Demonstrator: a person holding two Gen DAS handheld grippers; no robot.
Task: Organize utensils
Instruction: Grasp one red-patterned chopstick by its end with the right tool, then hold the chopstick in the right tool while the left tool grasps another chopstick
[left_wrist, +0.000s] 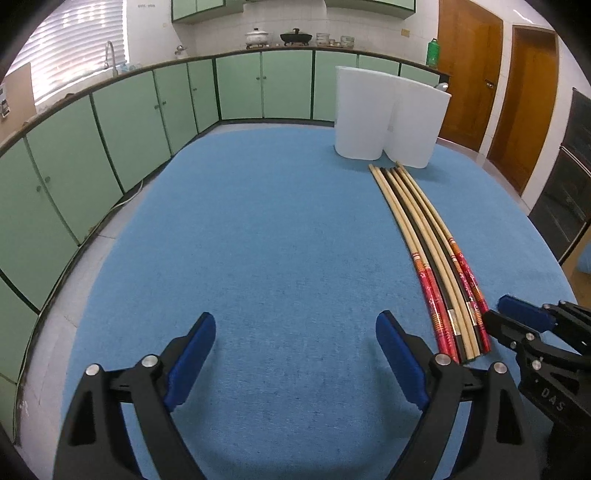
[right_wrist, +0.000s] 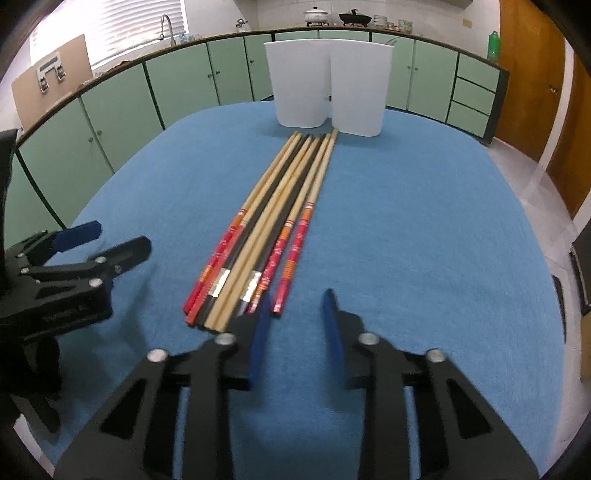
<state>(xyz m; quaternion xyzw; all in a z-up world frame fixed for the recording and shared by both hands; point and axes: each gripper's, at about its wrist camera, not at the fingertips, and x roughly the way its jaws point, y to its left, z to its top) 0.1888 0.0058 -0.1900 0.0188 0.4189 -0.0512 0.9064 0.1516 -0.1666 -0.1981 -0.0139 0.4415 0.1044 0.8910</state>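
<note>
Several long chopsticks (right_wrist: 275, 218) lie side by side on the blue table: tan ones, black ones, and ones with red patterned handles. They also show in the left wrist view (left_wrist: 430, 240). Two white cups (right_wrist: 325, 86) stand together at their far ends, also in the left wrist view (left_wrist: 388, 114). My right gripper (right_wrist: 295, 314) is open and empty, just behind the near ends of the rightmost red-handled chopsticks. My left gripper (left_wrist: 295, 339) is open and empty over bare cloth, left of the chopsticks.
The blue cloth table (left_wrist: 258, 240) has a rounded edge. Green cabinets (left_wrist: 147, 110) curve round the left and back. Wooden doors (left_wrist: 517, 96) stand at the right. Pots (left_wrist: 295, 37) sit on the far counter.
</note>
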